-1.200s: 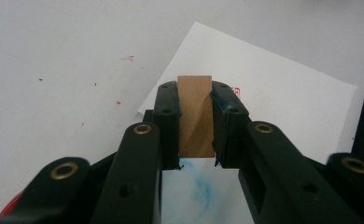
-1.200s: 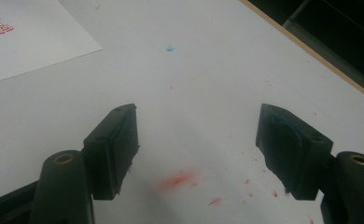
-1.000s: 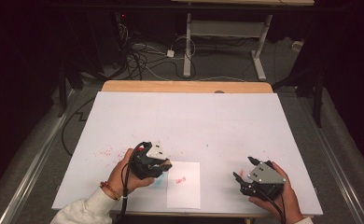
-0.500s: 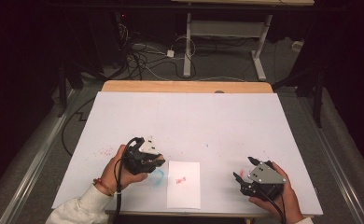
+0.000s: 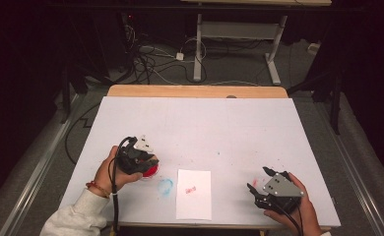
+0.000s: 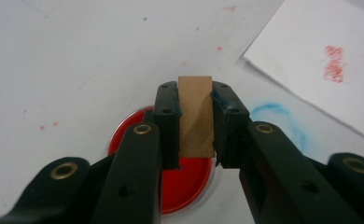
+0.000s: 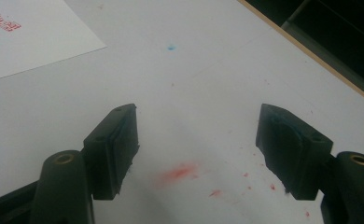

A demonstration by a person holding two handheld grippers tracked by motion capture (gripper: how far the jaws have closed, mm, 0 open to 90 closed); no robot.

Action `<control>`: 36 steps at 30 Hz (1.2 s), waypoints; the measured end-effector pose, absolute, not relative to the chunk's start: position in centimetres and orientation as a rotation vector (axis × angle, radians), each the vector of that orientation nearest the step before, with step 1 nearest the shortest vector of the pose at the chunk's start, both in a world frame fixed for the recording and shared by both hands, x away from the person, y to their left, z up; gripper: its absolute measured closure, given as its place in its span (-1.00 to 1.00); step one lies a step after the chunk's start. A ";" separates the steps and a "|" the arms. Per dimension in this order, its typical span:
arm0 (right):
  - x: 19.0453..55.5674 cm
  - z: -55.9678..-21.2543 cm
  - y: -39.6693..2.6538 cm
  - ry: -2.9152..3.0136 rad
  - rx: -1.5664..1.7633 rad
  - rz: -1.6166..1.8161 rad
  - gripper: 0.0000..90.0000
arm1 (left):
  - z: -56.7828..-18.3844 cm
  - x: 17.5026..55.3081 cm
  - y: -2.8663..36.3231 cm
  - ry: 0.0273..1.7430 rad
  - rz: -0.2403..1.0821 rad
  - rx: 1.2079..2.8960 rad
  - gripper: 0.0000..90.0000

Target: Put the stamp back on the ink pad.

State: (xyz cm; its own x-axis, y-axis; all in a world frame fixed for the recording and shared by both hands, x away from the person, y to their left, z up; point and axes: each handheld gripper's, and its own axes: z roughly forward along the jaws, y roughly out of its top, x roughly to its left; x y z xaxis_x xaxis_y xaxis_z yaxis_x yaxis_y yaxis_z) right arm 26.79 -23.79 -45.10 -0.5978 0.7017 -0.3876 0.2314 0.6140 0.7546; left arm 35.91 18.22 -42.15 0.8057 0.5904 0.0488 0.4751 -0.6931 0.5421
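1. Spanning most of the high view, the table (image 5: 200, 128) is white and speckled with red and blue ink.
2. Paper (image 5: 194, 194) lies near the front edge, bearing one red print (image 5: 190, 189); a blue ring (image 5: 165, 186) marks the table just left of it.
3. Right gripper (image 5: 259, 186) rests at front right, jaws spread, holding nothing.
4. Left gripper (image 5: 148, 161) has moved left off the paper since a second ago and now pinches the stamp (image 6: 196, 116) over the red pad (image 6: 189, 186).
5. Likely meaning: print made, stamp going back for re-inking. Contact with the pad can't be told.
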 end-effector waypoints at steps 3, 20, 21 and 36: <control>26.7 -45.2 -23.7 2.151 0.725 0.872 -0.34 | -42.6 36.3 18.8 0.818 0.287 2.482 0.60; 26.8 -45.3 -23.7 2.158 0.726 0.867 -0.34 | -44.1 37.4 19.6 0.870 0.239 2.529 0.61; 26.8 -45.3 -23.7 2.159 0.725 0.867 -0.34 | -44.1 37.4 19.6 0.872 0.242 2.528 0.60; 26.7 -45.2 -23.7 2.156 0.723 0.869 -0.34 | -43.2 36.8 19.4 0.844 0.319 2.487 0.46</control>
